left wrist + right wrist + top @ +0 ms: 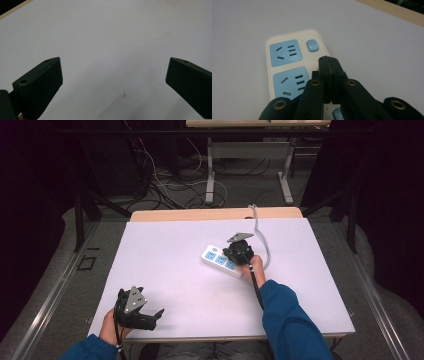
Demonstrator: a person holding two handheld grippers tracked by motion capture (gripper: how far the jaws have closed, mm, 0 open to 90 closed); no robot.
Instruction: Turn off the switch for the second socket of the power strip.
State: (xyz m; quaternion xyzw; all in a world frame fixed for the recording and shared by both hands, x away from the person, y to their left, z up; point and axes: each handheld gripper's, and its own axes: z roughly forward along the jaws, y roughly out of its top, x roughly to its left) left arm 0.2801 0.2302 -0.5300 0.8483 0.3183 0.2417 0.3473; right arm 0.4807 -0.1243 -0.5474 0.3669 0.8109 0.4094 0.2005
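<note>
The right gripper (329,61) — jaws pinched shut, holding nothing — hangs right over the white power strip (287,65), its blue switch (312,45) just ahead of the tips.

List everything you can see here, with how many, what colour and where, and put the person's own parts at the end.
power strip: one, white with blue sockets, right of table centre
switch button: one, blue, at the strip's end
strip cable: one, grey, running to the far edge
table: one, white top, wooden far edge
second table: one, behind, floor cables beneath it
right gripper: black, shut, tips over the strip
left gripper: black, open, near left corner
sleeves: blue
</note>
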